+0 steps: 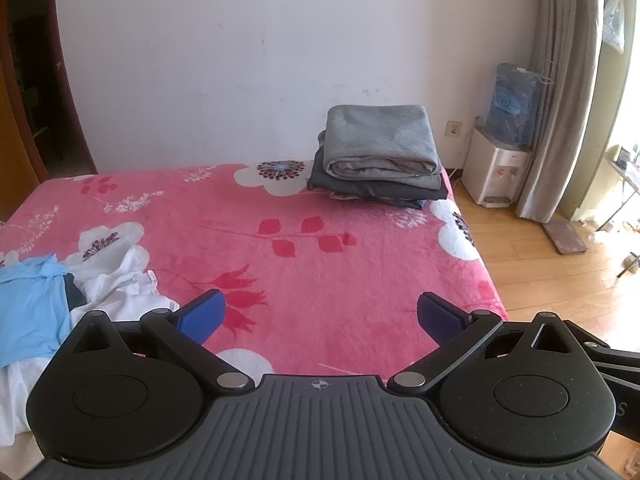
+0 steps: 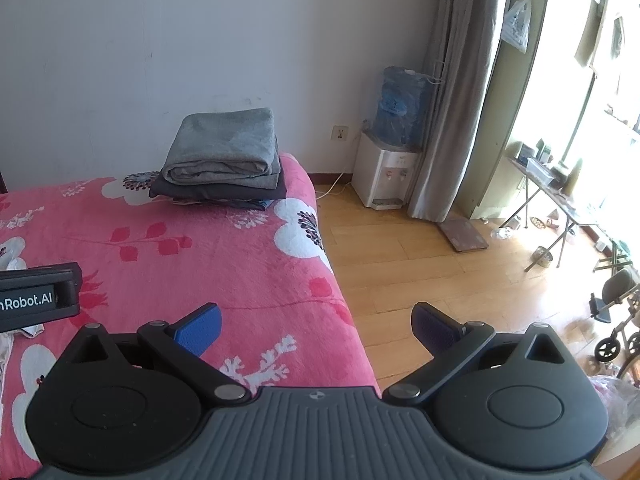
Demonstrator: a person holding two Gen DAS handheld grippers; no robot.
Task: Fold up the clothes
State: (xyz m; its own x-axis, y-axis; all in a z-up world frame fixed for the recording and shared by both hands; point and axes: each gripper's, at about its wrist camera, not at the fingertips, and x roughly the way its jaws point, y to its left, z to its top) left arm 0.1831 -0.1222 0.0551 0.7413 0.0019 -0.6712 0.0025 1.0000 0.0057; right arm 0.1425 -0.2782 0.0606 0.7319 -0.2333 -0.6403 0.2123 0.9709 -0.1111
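A stack of folded clothes (image 1: 380,156), grey on top and dark below, sits at the far right corner of the pink flowered bed (image 1: 304,264); the same stack of folded clothes (image 2: 224,156) shows in the right wrist view. Loose clothes lie at the bed's near left: a light blue garment (image 1: 28,304) and a crumpled white garment (image 1: 120,284). My left gripper (image 1: 320,316) hangs open above the bed, nothing between its blue pads. My right gripper (image 2: 316,320) is open too, over the bed's right edge (image 2: 340,292). The left gripper's body (image 2: 38,298) shows at the left.
A white wall stands behind the bed. On the wooden floor (image 2: 420,264) to the right are a water dispenser (image 2: 386,168) with a blue bottle, a grey curtain (image 2: 456,92), a flat scale (image 2: 464,234), a folding table (image 2: 552,192) and a wheelchair (image 2: 616,316). A dark wardrobe (image 1: 24,80) stands at the left.
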